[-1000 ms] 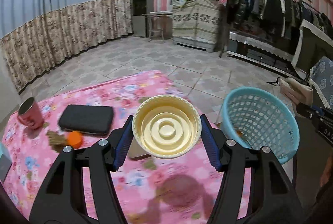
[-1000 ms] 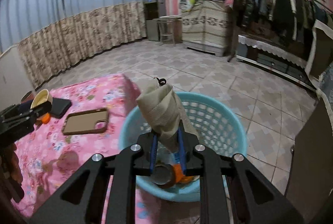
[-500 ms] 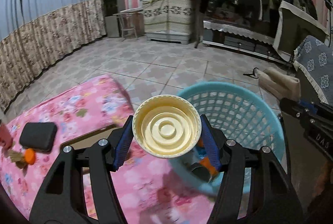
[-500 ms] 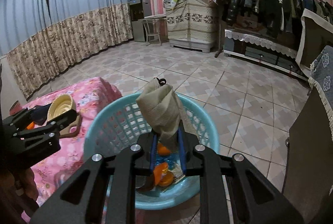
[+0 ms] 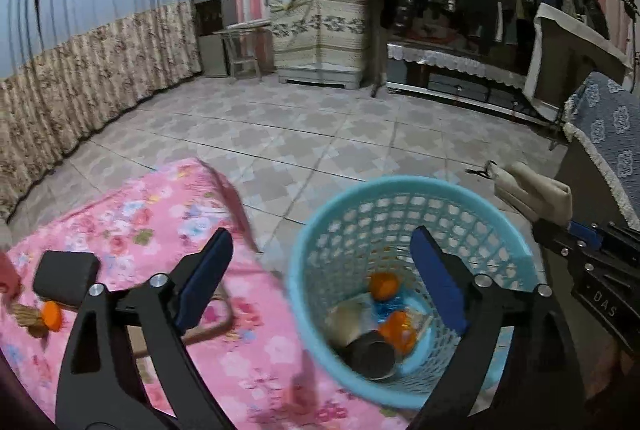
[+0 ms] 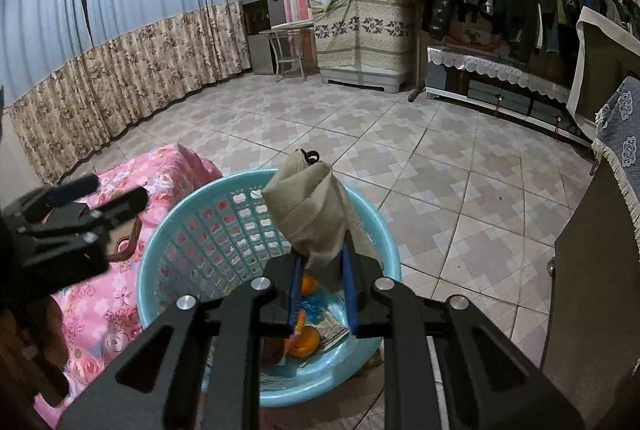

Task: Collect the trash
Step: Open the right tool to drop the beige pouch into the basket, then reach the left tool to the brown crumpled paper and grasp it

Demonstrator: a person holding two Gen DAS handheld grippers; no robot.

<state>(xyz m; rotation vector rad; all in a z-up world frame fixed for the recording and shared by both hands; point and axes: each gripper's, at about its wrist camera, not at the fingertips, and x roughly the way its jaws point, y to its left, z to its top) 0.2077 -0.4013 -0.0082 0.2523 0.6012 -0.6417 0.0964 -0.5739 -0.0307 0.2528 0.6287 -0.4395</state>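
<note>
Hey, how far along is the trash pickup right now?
Done: the light blue plastic basket already holds orange pieces, a dark can and a pale cup. In hand: the right gripper holds a rolled beige cloth over the basket; the left gripper is open and empty. Left: an orange piece on the pink floral table.

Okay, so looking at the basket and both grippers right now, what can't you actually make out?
- Left wrist view: trash at the bottom of the light blue plastic mesh basket is motion-blurred; only orange pieces and a dark round item read.
- Right wrist view: the right gripper and its beige folded cloth cover most of the basket's contents.
- Left wrist view: the brown-edged flat item on the pink floral cloth sits behind the open left gripper.
</note>
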